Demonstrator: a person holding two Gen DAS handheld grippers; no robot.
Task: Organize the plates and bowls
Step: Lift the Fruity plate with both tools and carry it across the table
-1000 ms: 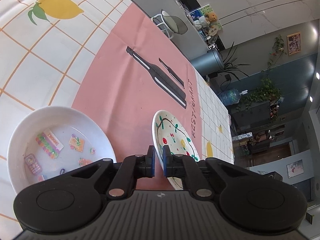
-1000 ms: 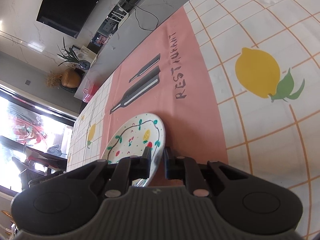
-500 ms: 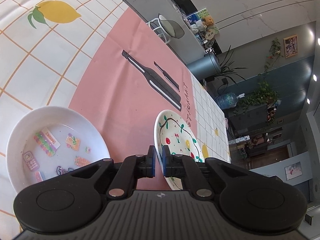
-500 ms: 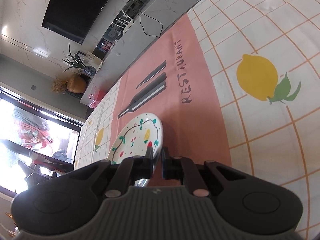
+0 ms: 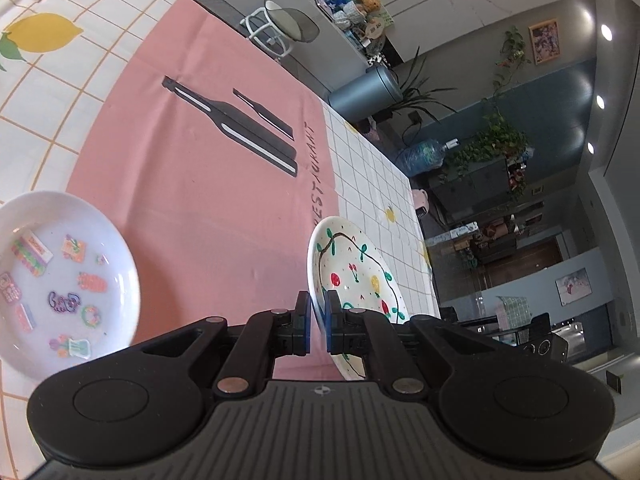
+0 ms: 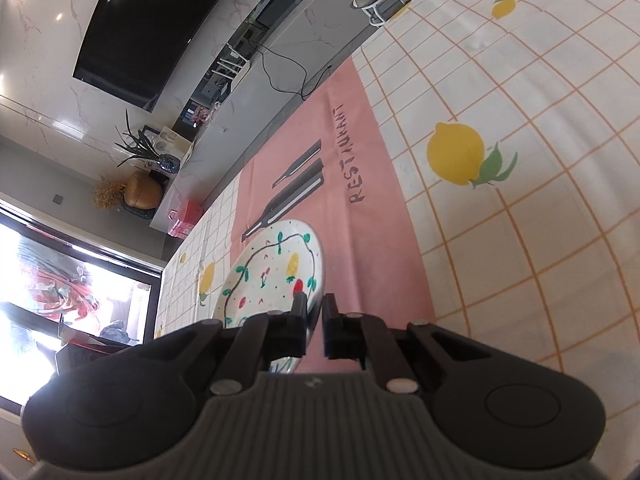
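Observation:
A white plate painted with cherries and a green vine (image 5: 356, 276) hangs tilted above the pink tablecloth, held from two sides. My left gripper (image 5: 318, 312) is shut on its near rim in the left wrist view. In the right wrist view the same plate (image 6: 272, 276) shows its opposite rim pinched by my right gripper (image 6: 315, 312), also shut. A white bowl with colourful stickers inside (image 5: 60, 280) rests on the cloth to the left of my left gripper, apart from it.
The tablecloth has a pink panel (image 5: 208, 208) with bottle prints and a white lemon-patterned grid (image 6: 520, 168). The table's far edge borders a grey counter with a white stool (image 5: 280, 32). Open cloth lies to the right of the right gripper.
Both grippers have risen with the painted plate between them, and the cloth looks farther off. The sticker bowl has slid left and down in the left wrist view.

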